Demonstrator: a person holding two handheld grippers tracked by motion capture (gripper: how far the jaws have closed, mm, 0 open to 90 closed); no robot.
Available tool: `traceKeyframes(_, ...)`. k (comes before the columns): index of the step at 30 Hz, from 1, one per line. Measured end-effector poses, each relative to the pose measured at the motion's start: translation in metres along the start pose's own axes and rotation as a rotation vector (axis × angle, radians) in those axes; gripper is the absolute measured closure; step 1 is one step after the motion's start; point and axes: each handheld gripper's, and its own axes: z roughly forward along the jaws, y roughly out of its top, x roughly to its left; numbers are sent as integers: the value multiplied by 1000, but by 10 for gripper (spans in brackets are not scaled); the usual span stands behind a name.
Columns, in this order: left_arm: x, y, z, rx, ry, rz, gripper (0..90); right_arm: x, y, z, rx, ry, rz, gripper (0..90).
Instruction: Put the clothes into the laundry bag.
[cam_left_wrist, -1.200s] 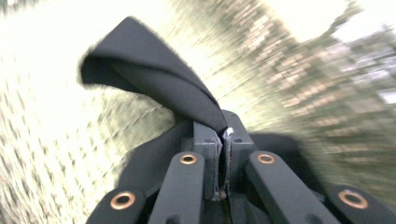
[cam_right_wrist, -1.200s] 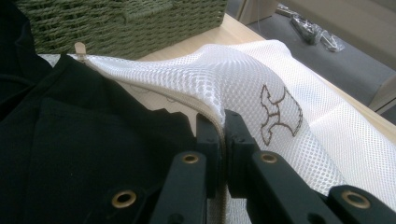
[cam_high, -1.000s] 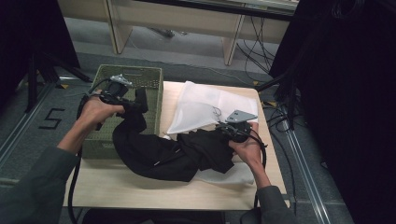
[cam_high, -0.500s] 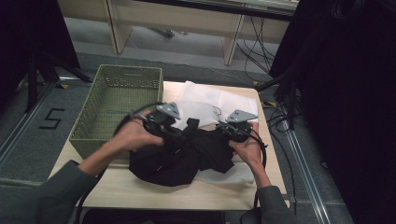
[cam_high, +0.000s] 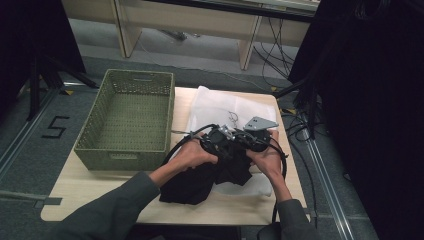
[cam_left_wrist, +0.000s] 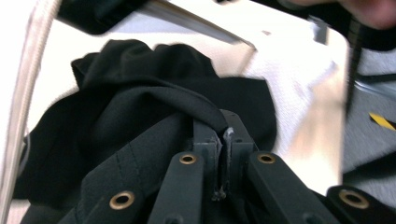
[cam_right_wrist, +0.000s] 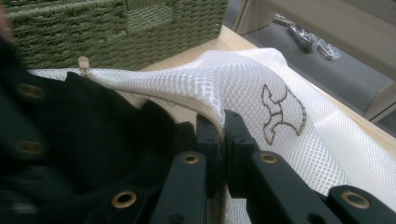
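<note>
A black garment (cam_high: 192, 181) lies bunched on the table, partly over a white mesh bag (cam_high: 220, 106). My left gripper (cam_high: 220, 140) is shut on a thick fold of the black garment (cam_left_wrist: 140, 116), jaws pressed together around the cloth (cam_left_wrist: 223, 134). Right beside it, my right gripper (cam_high: 251, 138) is shut on the open edge of the white mesh bag (cam_right_wrist: 261, 84), and its jaws (cam_right_wrist: 223, 125) pinch the hem near a brown embroidered mark. The black garment (cam_right_wrist: 93, 126) lies just under that lifted edge. Both hands meet at mid-table.
A green woven basket (cam_high: 125, 156) stands at the table's left, and its wall (cam_right_wrist: 116, 28) rises close behind the bag. Cables trail from both grippers over the table's right side. Dark drapes hang at the right, and desk legs stand beyond the far edge.
My left gripper swept from over the basket rightward to meet the right gripper, dragging the black garment into a bunch at the bag's edge. The right gripper stayed put.
</note>
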Motion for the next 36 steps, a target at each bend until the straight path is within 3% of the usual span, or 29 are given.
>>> traceKeyframes(1, 4, 2, 4, 9, 30, 10, 861, 0, 0, 0, -7, 2, 6, 875)
traceKeyframes(3, 15, 2, 11, -13, 53, -47, 858, 1, -1, 1, -5, 7, 22, 875)
traceKeyframes(4, 21, 2, 14, -1, 66, -52, 856, 1, -1, 0, 2, 9, 21, 876)
traceKeyframes(5, 25, 1, 17, 5, 88, -63, 853, -1, -1, 0, 14, 31, -12, 876)
traceKeyframes(6, 29, -1, 21, 19, 108, -66, 847, 0, -2, 0, 6, 17, 6, 876)
traceKeyframes(7, 31, -3, 23, 39, 111, -60, 841, 0, -2, 0, 13, 19, 9, 876)
traceKeyframes(9, 30, -8, 22, 20, 90, -78, 790, 0, -3, 2, 7, 16, 13, 876)
traceKeyframes(10, 28, -9, 18, 7, 82, -85, 748, -1, -4, 1, 25, 24, 11, 876)
traceKeyframes(11, 25, -9, 14, -20, 77, -109, 703, -1, -5, 3, 6, 21, -8, 876)
traceKeyframes(12, 26, -9, 5, -3, 62, -80, 651, -1, -5, 2, 18, 18, 24, 876)
traceKeyframes(13, 24, -9, -4, -25, 66, -80, 605, -2, -6, 3, 14, 28, 16, 876)
traceKeyframes(15, 22, -9, -24, -25, 79, -50, 514, -1, -6, 2, 17, 21, 25, 875)
traceKeyframes(17, 21, -10, -42, -53, 80, -33, 483, -2, -5, 1, 12, 18, 11, 875)
traceKeyframes(20, 24, -11, -62, -98, 145, -39, 465, 0, -5, 2, 11, 20, 33, 875)
traceKeyframes(22, 34, -13, -68, -90, 189, -45, 465, 0, -5, 2, 12, 18, 35, 875)
traceKeyframes(25, 49, -17, -63, -59, 202, -70, 478, 0, -3, 0, 14, 21, 34, 875)
traceKeyframes(26, 54, -18, -60, -47, 203, -57, 479, 0, -2, 0, 9, 16, 23, 875)
traceKeyframes(27, 57, -20, -56, -45, 198, -64, 480, 1, -1, 0, 5, 22, 40, 875)
traceKeyframes(29, 61, -21, -48, -56, 195, -68, 475, 1, 1, 2, 1, 23, 21, 875)
traceKeyframes(30, 64, -21, -45, -54, 186, -49, 475, 2, 2, 2, 8, 25, 32, 875)
traceKeyframes(33, 68, -21, -36, -47, 159, -46, 487, 3, 6, 4, 9, 37, 15, 876)
traceKeyframes(36, 71, -19, -29, -68, 129, -24, 506, 5, 8, 6, -4, 30, 24, 876)
